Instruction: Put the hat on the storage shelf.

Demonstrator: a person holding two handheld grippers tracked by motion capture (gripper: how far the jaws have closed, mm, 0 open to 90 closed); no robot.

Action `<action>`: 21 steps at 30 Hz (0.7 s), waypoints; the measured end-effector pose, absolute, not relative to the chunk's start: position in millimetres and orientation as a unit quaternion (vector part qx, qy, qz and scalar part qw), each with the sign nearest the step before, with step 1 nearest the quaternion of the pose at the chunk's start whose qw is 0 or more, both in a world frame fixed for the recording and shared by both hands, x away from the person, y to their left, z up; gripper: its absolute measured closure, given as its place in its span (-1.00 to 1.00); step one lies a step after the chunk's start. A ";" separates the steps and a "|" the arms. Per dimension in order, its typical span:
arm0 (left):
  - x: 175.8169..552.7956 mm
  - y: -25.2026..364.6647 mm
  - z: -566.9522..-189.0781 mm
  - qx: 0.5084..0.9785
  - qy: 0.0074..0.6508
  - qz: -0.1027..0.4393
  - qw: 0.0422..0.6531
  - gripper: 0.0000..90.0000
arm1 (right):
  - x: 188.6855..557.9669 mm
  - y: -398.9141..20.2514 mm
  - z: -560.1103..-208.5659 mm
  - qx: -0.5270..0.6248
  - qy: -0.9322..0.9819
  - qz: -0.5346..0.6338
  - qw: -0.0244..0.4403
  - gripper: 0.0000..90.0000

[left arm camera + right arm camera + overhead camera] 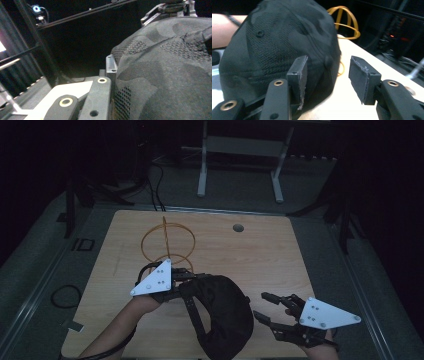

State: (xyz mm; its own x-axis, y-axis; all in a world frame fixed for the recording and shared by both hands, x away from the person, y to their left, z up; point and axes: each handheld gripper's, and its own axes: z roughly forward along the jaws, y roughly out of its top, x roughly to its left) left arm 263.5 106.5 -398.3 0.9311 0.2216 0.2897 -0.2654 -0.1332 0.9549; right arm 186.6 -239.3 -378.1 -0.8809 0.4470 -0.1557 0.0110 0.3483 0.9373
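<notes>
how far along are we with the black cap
Done: the left hand-held gripper is shut on the black fabric baseball cap, holding it near the wooden table's front edge. In hand: the right hand-held gripper stands open beside the cap, gripping nothing. Left: probably seating it on the yellow wire hoop stand, which is bare.

A: How is the light looking from above?

B: Dim. The room is sitting nearly black, and only my counter (260,255) is catching a weak glow.

A: And up close?

B: My fingers (362,80) are showing sharp, while the black cap (279,42) is blurring softly.
</notes>
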 end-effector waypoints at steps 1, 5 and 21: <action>262.3 105.2 -398.8 0.728 -0.019 0.180 0.662 0.97 | 185.8 -236.8 -377.6 0.137 0.800 0.551 0.195 0.07; 261.4 98.5 -399.8 0.730 -0.024 0.164 0.663 0.97 | 183.0 -225.5 -374.3 0.102 0.807 0.554 0.180 0.05; 269.1 93.1 -403.5 0.718 0.010 0.134 0.682 0.98 | 195.2 -195.2 -389.7 0.106 0.834 0.505 0.194 -0.14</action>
